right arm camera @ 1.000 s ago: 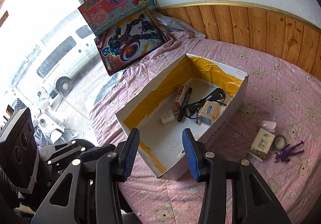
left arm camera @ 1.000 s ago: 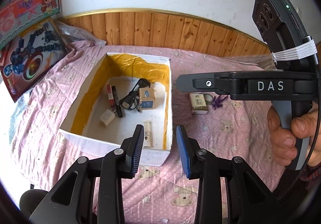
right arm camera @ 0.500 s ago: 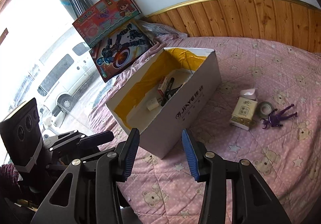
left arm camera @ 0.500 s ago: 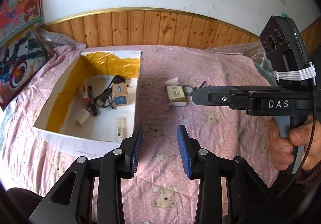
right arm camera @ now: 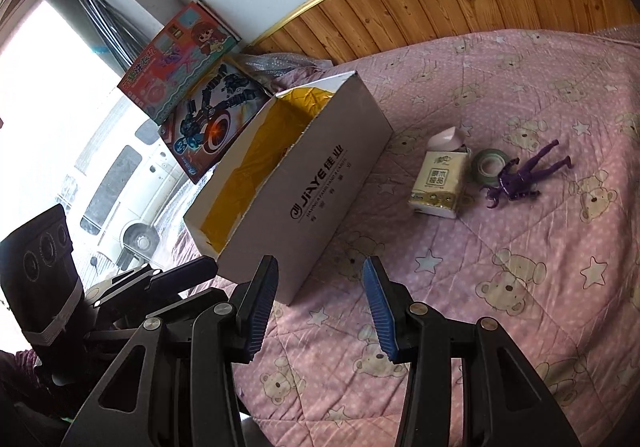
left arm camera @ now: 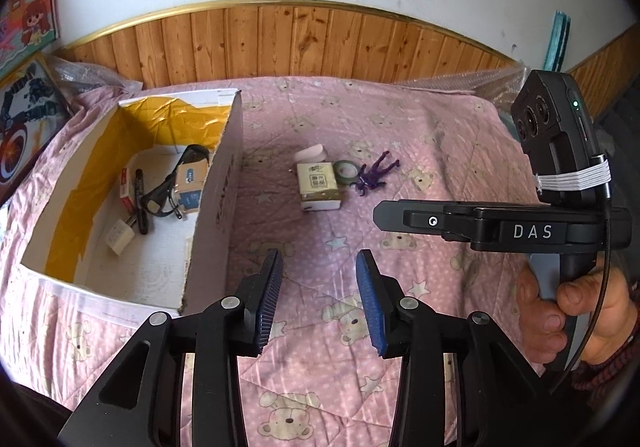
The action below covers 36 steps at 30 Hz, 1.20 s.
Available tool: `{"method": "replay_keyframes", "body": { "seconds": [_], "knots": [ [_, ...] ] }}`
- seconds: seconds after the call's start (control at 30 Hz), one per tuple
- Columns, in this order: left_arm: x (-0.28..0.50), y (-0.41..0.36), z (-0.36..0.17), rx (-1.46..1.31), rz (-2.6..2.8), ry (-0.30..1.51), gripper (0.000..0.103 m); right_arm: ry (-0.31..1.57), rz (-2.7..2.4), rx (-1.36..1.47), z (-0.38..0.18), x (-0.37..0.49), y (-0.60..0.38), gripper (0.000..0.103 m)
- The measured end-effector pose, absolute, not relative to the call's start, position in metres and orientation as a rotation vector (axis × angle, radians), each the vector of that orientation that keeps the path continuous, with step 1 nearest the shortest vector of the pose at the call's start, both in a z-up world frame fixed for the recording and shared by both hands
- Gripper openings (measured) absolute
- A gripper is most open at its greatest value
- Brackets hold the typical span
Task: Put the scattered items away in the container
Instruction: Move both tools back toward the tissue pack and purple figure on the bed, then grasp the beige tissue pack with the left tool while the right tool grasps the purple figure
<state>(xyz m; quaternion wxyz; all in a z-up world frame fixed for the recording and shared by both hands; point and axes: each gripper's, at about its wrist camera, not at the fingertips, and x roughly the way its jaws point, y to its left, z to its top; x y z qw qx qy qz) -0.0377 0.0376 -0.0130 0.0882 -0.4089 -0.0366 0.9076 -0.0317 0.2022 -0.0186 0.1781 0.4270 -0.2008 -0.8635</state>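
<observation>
firstly, left wrist view: box (left arm camera: 224, 183), white outside, yellow lined, open top, on pink quilt (left arm camera: 420, 151). contents: glasses (left arm camera: 160, 199), blue-and-tan carton (left arm camera: 190, 187), red-and-white pack (left arm camera: 127, 187), black pen (left arm camera: 141, 203), white plug (left arm camera: 119, 241); a pale item against the near wall, too hidden to name. outside, right of box: tissue pack (left arm camera: 319, 185) with chinese print, tape roll (left arm camera: 346, 171) touching its right side, purple figure (left arm camera: 376, 173) just beside the roll. left gripper (left arm camera: 318, 299) empty, jaws apart, low over quilt, well short of the three items; box wall beside its left finger. right gripper (left arm camera: 378, 213) seen side-on at right, marked "das", held by hand (left arm camera: 576, 307).

right wrist view: box (right arm camera: 320, 175) side reads "jiaye" with chinese characters and a small line too fine to read; yellow lining shows, contents hidden. tissue pack (right arm camera: 438, 181), tape roll (right arm camera: 490, 165), purple figure (right arm camera: 524, 175) in a row on quilt (right arm camera: 540, 87), ahead and right of right gripper (right arm camera: 320, 305), which is empty with jaws apart. toy boxes (right arm camera: 196, 87) lean at the wall behind.
</observation>
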Motion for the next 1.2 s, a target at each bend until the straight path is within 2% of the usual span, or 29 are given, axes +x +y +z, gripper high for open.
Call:
{"method": "replay_keyframes", "body": {
  "seconds": [0.3,0.43,0.83,1.03,1.1,1.2],
  "knots": [
    [-0.09,0.066,-0.039,-1.272,2.643,-0.121,0.048,-0.675,-2.481,1.264,-0.033,-0.042,0.239,0.046],
    [-0.119,0.07,-0.058,-1.343,2.62,-0.198,0.048,-0.741,-2.501,1.317,-0.044,-0.05,0.26,0.047],
    [-0.201,0.077,-0.107,-1.423,2.625,-0.195,0.048,-1.153,-2.539,1.425,-0.084,-0.088,0.324,0.061],
    [-0.225,0.08,-0.127,-1.461,2.613,-0.185,0.051,-1.171,-2.632,1.563,-0.098,-0.119,0.344,0.066],
    [-0.229,0.082,-0.133,-1.455,2.639,-0.148,0.058,-1.148,-2.637,1.611,-0.105,-0.132,0.345,0.067],
    [-0.235,0.08,-0.139,-1.465,2.669,-0.123,0.061,-1.064,-2.644,1.683,-0.117,-0.152,0.338,0.067]
  ]
}}
